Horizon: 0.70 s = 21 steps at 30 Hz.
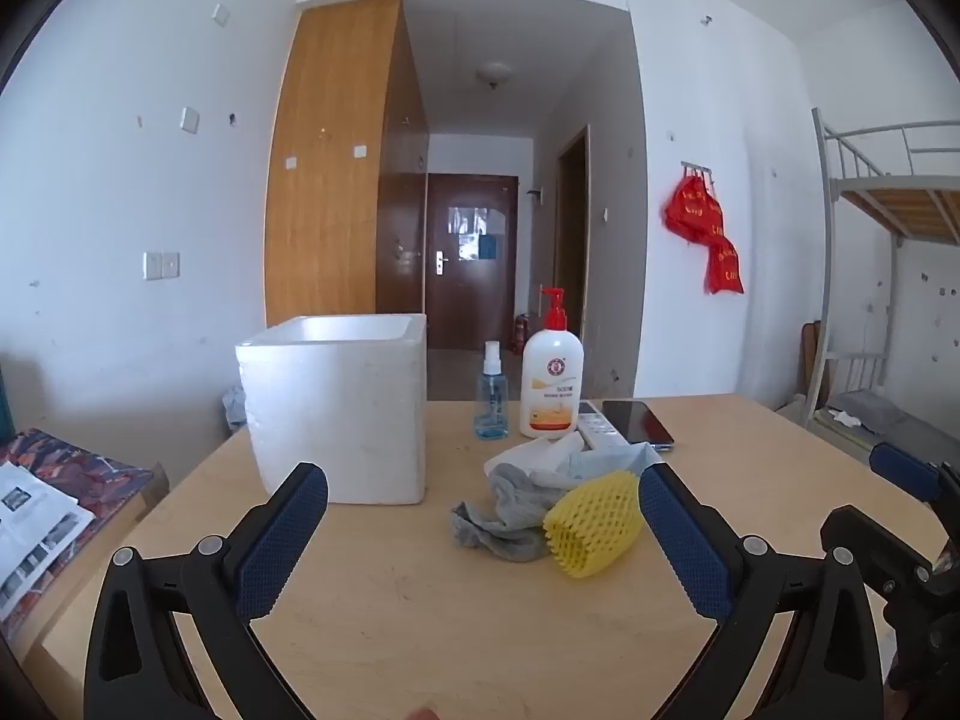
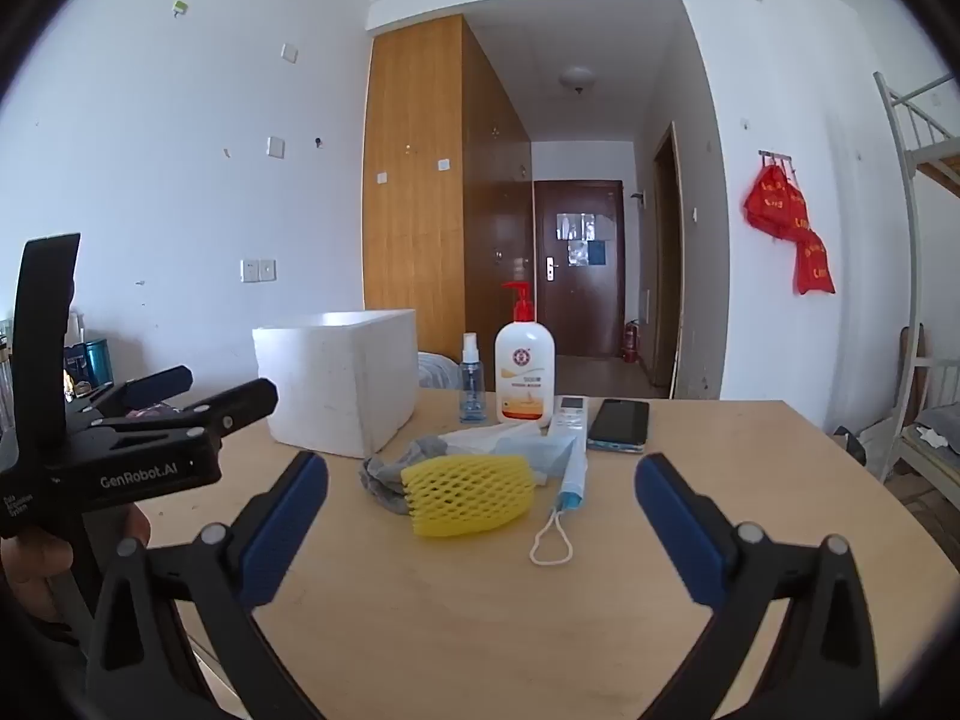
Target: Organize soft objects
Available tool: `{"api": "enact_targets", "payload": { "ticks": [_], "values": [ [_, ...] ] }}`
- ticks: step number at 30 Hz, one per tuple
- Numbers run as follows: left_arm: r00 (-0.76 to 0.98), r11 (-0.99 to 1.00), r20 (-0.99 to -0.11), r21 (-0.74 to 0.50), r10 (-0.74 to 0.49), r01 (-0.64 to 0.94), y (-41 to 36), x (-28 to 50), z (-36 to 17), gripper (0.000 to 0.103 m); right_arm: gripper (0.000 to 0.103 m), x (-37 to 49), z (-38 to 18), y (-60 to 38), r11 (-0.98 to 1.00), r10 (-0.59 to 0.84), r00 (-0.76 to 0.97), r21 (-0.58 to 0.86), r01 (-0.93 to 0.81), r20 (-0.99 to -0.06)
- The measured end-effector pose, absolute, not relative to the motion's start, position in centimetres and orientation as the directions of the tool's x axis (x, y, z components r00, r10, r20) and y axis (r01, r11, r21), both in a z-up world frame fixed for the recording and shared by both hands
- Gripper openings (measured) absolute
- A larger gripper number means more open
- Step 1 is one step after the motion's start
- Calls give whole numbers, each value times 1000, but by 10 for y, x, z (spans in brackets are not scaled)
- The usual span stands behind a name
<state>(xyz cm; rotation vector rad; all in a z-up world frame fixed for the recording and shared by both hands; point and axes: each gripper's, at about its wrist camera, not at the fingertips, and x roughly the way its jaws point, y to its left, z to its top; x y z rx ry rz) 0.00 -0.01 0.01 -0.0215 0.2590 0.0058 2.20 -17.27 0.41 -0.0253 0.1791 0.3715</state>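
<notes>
Spread tongs (image 2: 480,516) over bare table (image 2: 480,630)

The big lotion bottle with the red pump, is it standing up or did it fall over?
Standing up. The lotion bottle rests on its base on the table, pump pointing up.

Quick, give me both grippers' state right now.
Left gripper: open, holding nothing.
Right gripper: open, holding nothing.

Sock (image 1: 504,510) between foam box (image 1: 342,408) and foam net (image 1: 594,531).
</notes>
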Motion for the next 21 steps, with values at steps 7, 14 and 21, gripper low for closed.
{"api": "enact_targets", "payload": {
  "ticks": [7,14,21],
  "values": [
    [968,998,-250,-61,-14,-2,2,4,-3,103,103,22,4,-172,933,354,918,0,-360,-176],
    [965,996,-260,-94,-32,8,9,3,-4,103,103,25,7,-176,932,359,915,12,-363,-182],
    [958,994,-282,-113,-45,13,10,6,-7,103,103,21,5,-175,933,356,918,8,-360,-176]
  ]
}}
